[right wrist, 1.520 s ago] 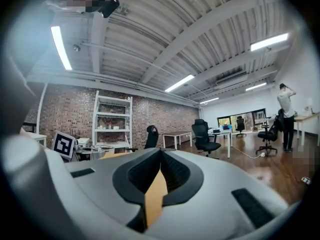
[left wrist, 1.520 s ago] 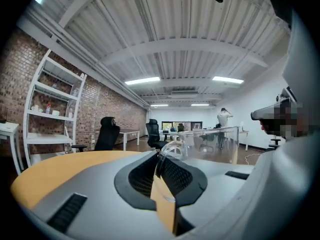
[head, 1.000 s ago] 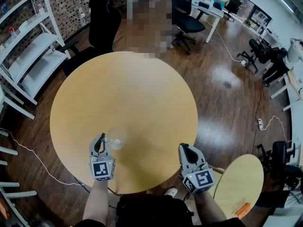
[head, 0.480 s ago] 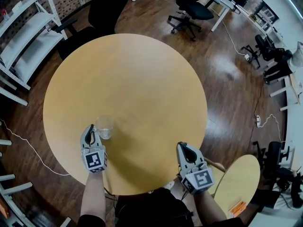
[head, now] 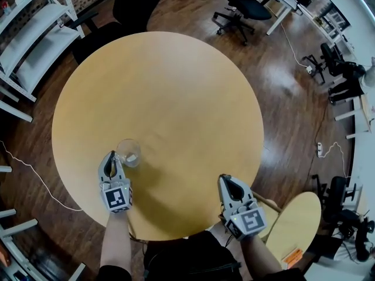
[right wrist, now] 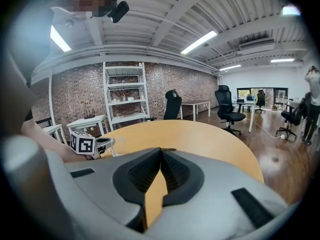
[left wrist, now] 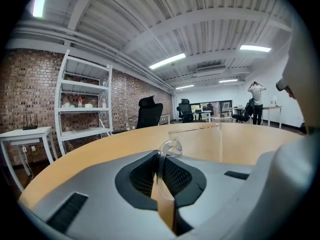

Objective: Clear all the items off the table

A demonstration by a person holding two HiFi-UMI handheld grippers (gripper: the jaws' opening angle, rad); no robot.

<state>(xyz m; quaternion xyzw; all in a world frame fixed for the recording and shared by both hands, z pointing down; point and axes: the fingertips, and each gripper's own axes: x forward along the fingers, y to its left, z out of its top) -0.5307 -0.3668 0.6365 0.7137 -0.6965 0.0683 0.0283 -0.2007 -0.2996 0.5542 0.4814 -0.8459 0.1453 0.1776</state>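
On the table (head: 176, 86), toward its near-left edge, we have the glass mug (head: 129, 152). The left gripper (head: 109, 158) sits right behind it on the near side, touching. Over to the left gripper view: the jaws are clamped together on the mug's clear handle (left wrist: 170, 147). The loop is pinched at the very tips, and the mug body stands upright just past them. The head view gives us only gripper and glass meeting; the handle itself is too faint to pick out there. Whether the mug's base rests on the table, we cannot tell from any view.

At the table's near-right edge, the right gripper (head: 226, 181) hangs over the rim, well apart from the mug. Its own view shows the jaws pressed together with nothing between them and only bare tabletop ahead. Off to that view's left, it catches the left gripper and the mug side-on. Beyond the table's far edge stands a black office chair (head: 137, 4), with white shelving (head: 35, 34) off the far-left edge.
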